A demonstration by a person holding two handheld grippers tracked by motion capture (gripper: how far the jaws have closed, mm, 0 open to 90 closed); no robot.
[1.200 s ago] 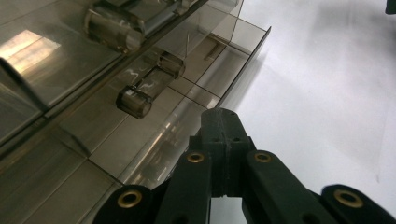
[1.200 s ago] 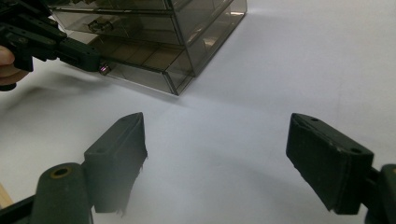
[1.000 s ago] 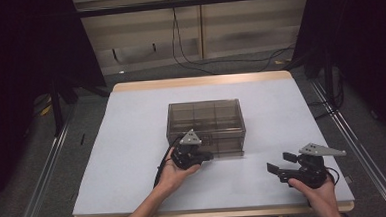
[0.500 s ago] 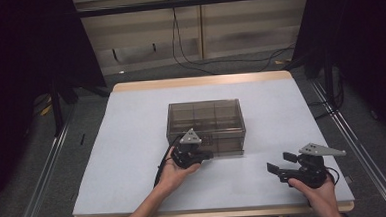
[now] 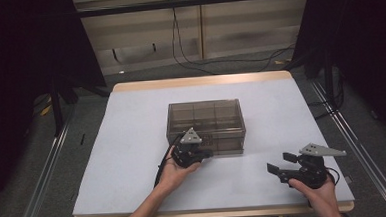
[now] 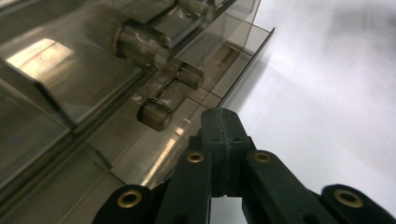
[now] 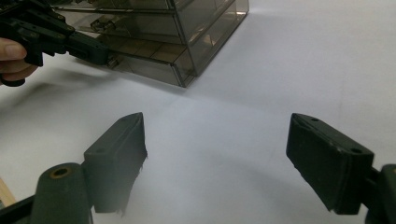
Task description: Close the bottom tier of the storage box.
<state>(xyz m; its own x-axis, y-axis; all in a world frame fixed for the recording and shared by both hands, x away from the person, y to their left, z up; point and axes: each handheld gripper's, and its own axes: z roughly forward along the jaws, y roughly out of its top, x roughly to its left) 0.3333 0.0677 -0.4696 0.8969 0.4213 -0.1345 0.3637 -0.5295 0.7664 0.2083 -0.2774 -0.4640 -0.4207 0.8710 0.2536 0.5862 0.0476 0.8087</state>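
A smoked-plastic drawer box [image 5: 206, 126] stands mid-worktop, its long axis running parallel to the near edge. The left hand-held gripper [image 5: 207, 153] is at the box's front face, jaws pressed together by a drawer handle [image 6: 161, 105]; whether they pinch it I cannot tell. The right hand-held gripper [image 5: 279, 169], jaws spread, waits near the near right corner, well apart from the box.

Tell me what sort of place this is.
Probably a lab or recording bay: a white table fenced by dark curtains, cables trailing on the floor, and a lone smoky drawer box for practice.
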